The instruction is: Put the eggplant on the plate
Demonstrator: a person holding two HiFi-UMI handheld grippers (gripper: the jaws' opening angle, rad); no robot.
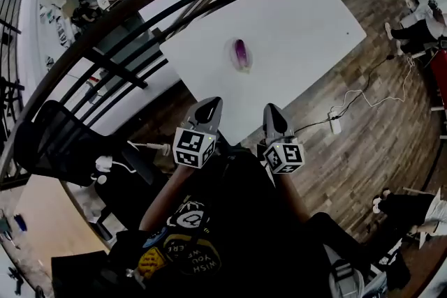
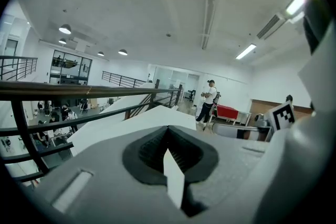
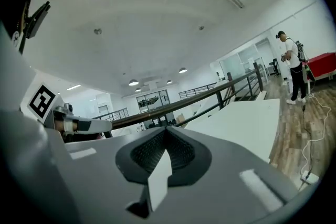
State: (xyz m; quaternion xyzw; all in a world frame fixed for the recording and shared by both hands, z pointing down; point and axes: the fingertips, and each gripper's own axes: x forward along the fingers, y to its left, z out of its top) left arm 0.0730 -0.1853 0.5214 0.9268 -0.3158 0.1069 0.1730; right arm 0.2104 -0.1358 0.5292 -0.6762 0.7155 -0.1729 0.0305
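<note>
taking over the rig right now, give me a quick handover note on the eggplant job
Left tool: jaws shut, nothing in them, held by the table's near edge, well short of the plate.
Right tool: jaws shut, empty, beside the left one.
Things: the eggplant lies on the plate, near the middle of the white table.
Done: the eggplant looks placed on the plate, and neither tool touches it.
Left: probably nothing; at most a check that it rests steady.
</note>
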